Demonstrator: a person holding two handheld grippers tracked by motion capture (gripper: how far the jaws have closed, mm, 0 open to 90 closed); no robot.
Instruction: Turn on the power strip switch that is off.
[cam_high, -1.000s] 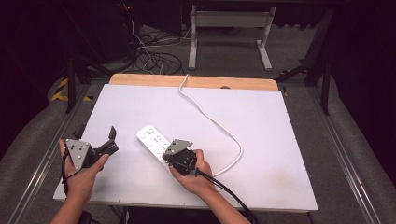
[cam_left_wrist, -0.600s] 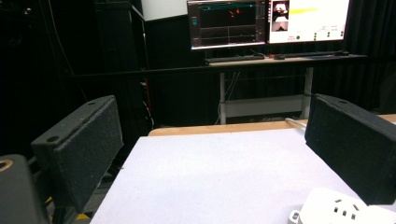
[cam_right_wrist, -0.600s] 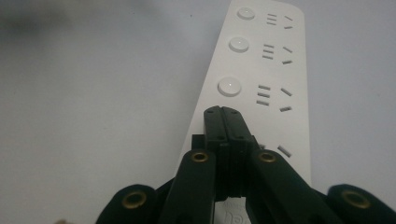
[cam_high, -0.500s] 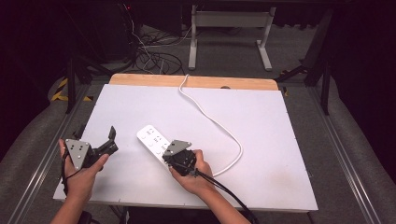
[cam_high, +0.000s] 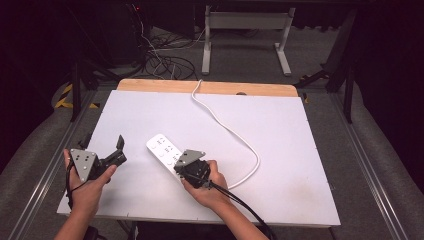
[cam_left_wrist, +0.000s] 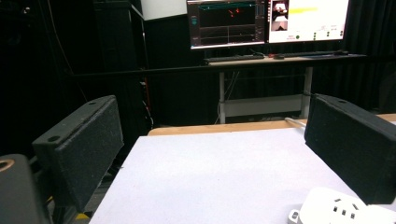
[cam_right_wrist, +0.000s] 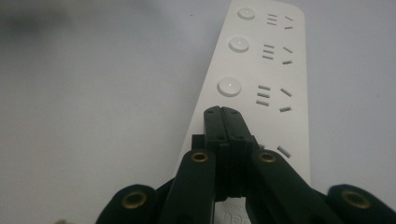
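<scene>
Nothing has moved since the earlier frames: both hands and the power strip sit as they did.

High view: the white power strip (cam_high: 165, 150) lies diagonally in the lower-left-centre of the table (cam_high: 280, 130), its white cord (cam_high: 235, 137) looping to the far edge. The right gripper (cam_high: 187, 167) rests over its near end; the left gripper (cam_high: 119, 152) is at the lower left, apart from the strip.

Left gripper view: its jaws stand wide apart with nothing between them; the strip's end sits at the lower right.

Right gripper view: jaws pressed fully together, holding nothing, tips poised over the strip's face beside a round button (cam_right_wrist: 229, 86).

The strip looks rigid, light and smooth-sided; the narrow long edges seem the best place to grip.
</scene>
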